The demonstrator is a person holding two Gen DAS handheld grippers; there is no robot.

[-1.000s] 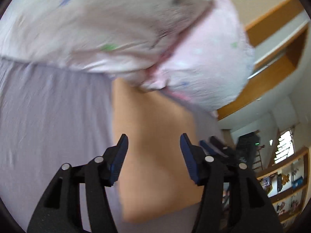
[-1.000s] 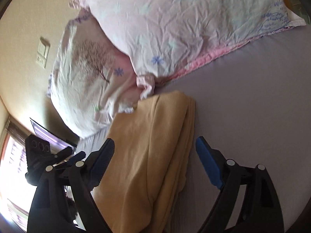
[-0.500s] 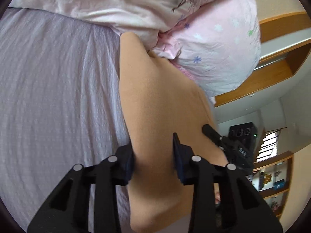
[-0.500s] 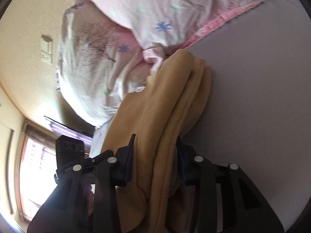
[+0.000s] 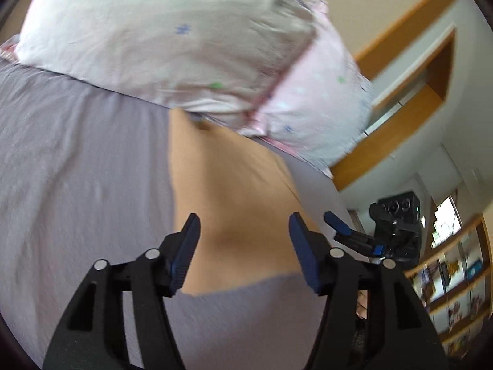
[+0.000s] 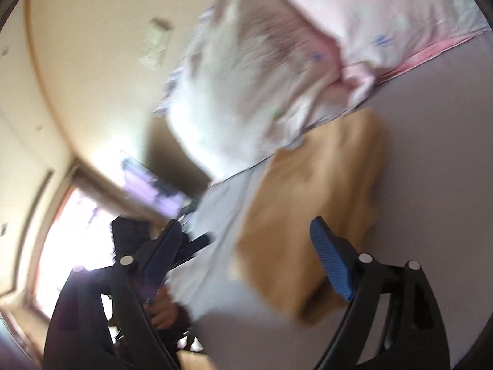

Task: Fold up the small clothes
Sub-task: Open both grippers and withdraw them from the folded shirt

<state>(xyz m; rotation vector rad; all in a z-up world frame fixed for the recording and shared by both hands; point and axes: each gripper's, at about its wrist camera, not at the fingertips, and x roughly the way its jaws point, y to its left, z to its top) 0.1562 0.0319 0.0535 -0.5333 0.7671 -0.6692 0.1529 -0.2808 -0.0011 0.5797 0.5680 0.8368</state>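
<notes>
A folded tan garment (image 5: 228,191) lies flat on the grey bed sheet (image 5: 77,169), its far end against the pillows. It also shows in the right wrist view (image 6: 314,203), blurred by motion. My left gripper (image 5: 243,234) is open and empty, hovering just above the garment's near end. My right gripper (image 6: 246,246) is open and empty, above the garment's near edge. The right gripper also shows in the left wrist view (image 5: 348,231) at the garment's right side.
Two pink-and-white flowered pillows (image 5: 172,40) lie at the head of the bed, also in the right wrist view (image 6: 277,71). A wooden shelf (image 5: 409,98) and bookshelves (image 5: 456,280) stand to the right. A bright window (image 6: 71,240) is at the left.
Both grippers were shut on the tan garment half a second ago. Both have now opened, let go and pulled back; the garment lies flat on the sheet.
</notes>
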